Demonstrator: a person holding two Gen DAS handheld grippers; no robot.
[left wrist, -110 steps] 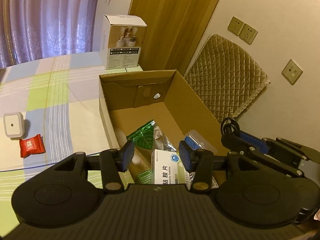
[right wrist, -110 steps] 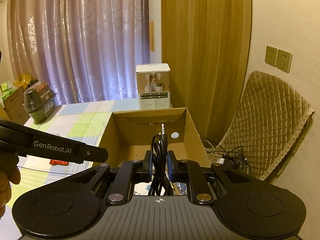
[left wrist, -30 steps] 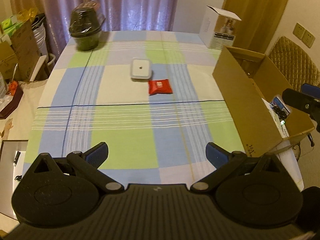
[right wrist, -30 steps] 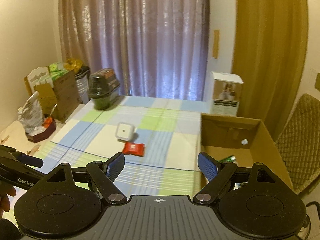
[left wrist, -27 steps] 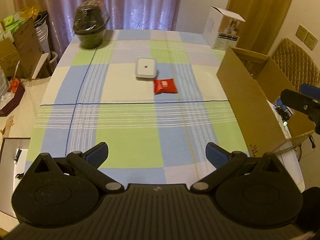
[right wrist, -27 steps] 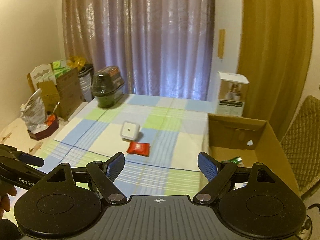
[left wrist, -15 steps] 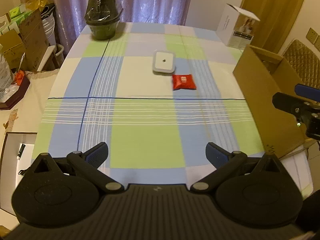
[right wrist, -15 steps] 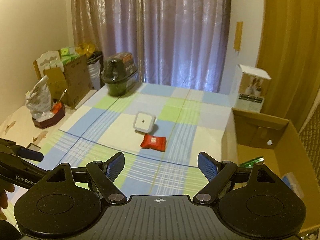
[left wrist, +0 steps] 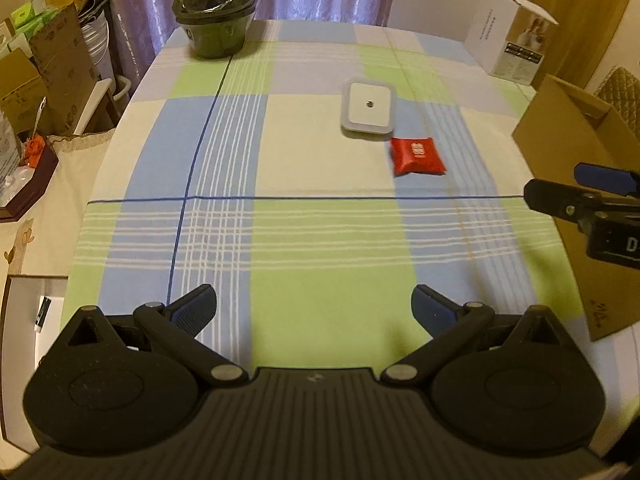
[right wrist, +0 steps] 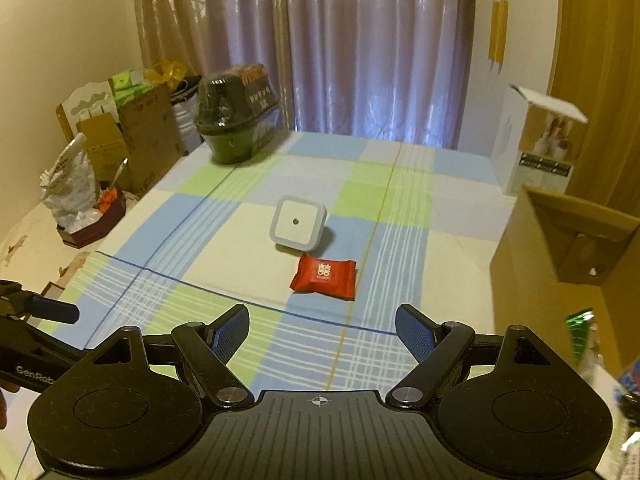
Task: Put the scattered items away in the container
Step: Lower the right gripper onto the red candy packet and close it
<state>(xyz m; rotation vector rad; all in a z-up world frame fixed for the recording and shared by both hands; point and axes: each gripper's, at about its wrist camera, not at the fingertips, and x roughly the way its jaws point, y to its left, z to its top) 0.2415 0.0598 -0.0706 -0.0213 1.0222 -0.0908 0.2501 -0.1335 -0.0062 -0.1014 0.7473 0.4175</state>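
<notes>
Left gripper [left wrist: 314, 306] spread wide, empty. Right gripper [right wrist: 322, 326] same, empty, above checked tablecloth [right wrist: 224, 256]. Red packet [right wrist: 324, 276] on cloth just beside white square device [right wrist: 298, 224]. Cardboard box [right wrist: 560, 248] at right edge.

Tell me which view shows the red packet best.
The right wrist view: the red packet lies near centre, close ahead, its white print visible. The left wrist view shows the same packet smaller, off to the right and blurrier.
</notes>
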